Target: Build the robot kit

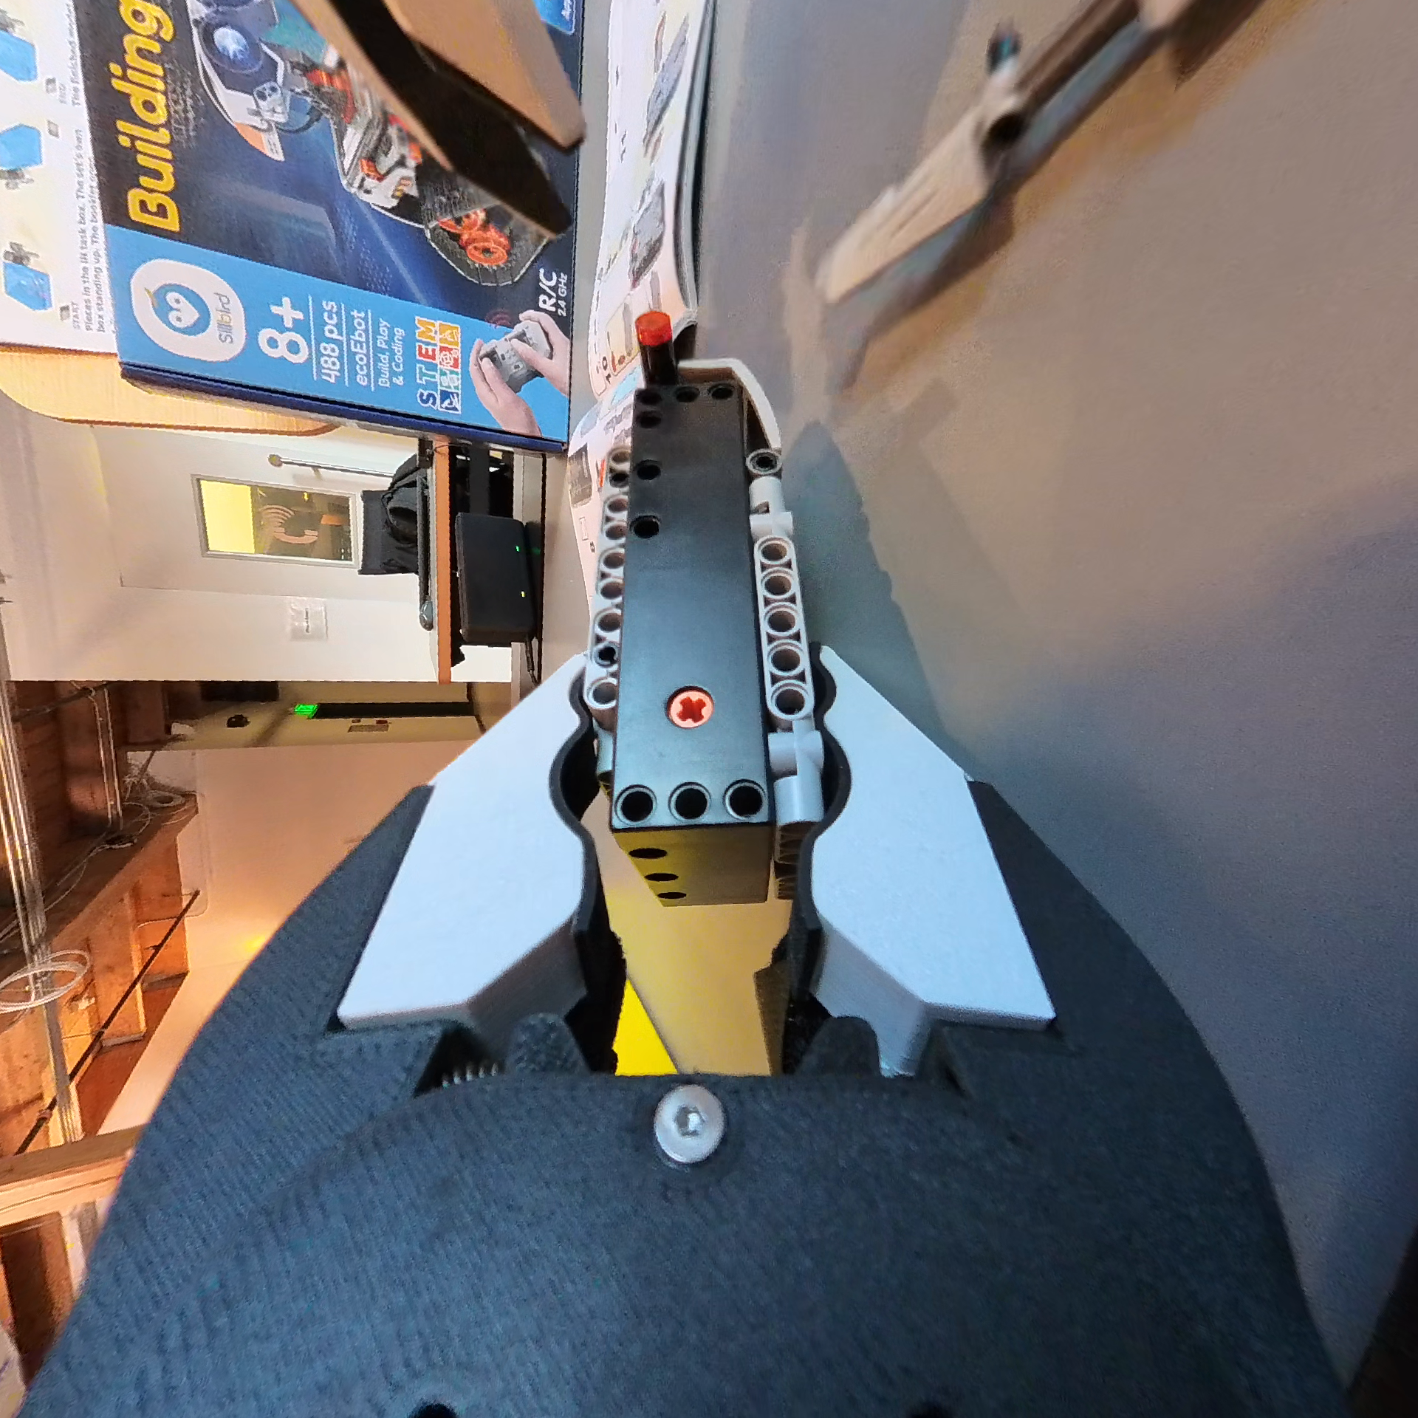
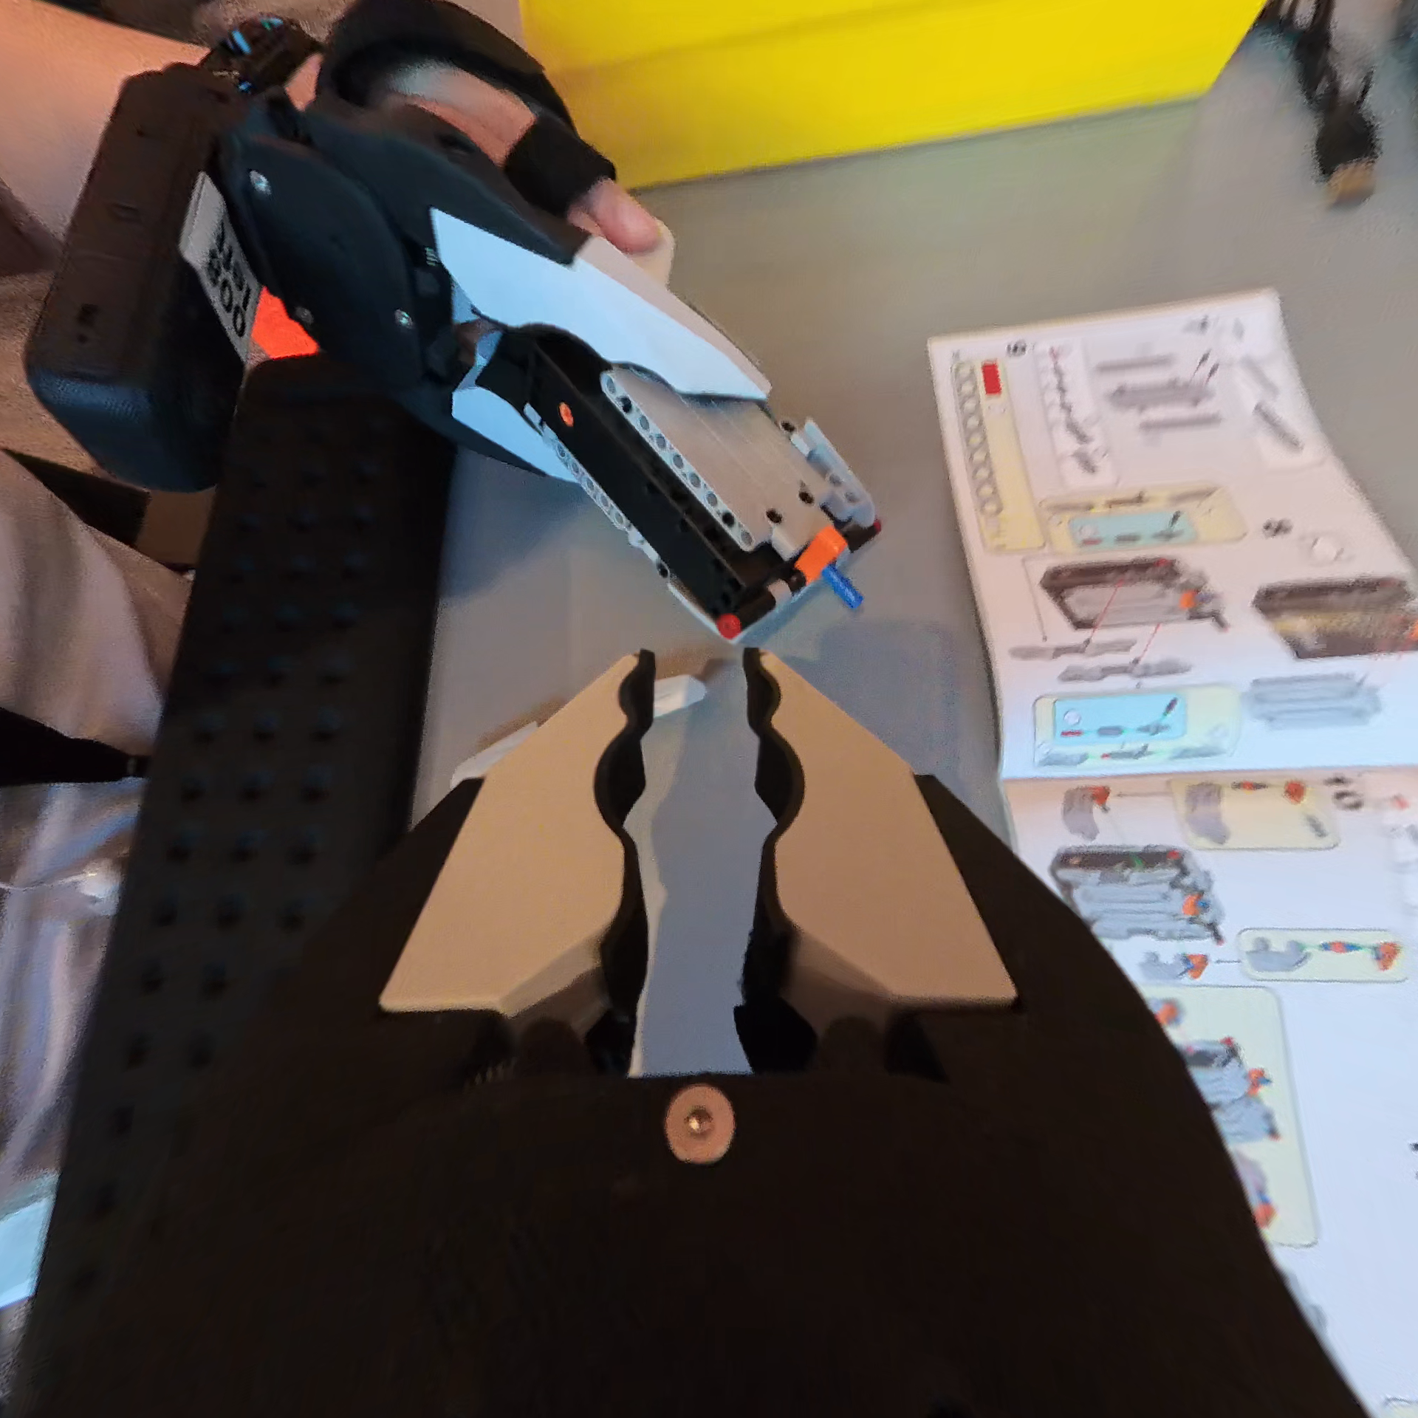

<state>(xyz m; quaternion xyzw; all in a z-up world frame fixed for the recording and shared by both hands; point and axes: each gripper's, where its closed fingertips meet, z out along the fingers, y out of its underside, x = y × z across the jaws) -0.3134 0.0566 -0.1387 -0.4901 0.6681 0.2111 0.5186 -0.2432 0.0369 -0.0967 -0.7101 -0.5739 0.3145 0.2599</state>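
My left gripper (image 1: pixel 698 675) is shut on a brick assembly (image 1: pixel 690 583): a long black block with grey holed beams on both sides and a red-tipped pin (image 1: pixel 654 331) at its far end. In the right wrist view the left gripper (image 2: pixel 652 437) holds this assembly (image 2: pixel 713 491) tilted above the grey table (image 2: pixel 844 307); orange and blue pieces show at its far end. My right gripper (image 2: pixel 697 658) is open and empty, its tips just below the assembly's far end. A small white piece (image 2: pixel 679 694) lies on the table by its left fingertip.
An open instruction booklet (image 2: pixel 1151 537) lies to the right. A yellow box (image 2: pixel 844 77) stands at the back. A building-set box (image 1: pixel 345 230) shows in the left wrist view. A gloved hand (image 2: pixel 606 207) holds the left gripper. A blurred tan shape (image 1: pixel 959 176) is at upper right.
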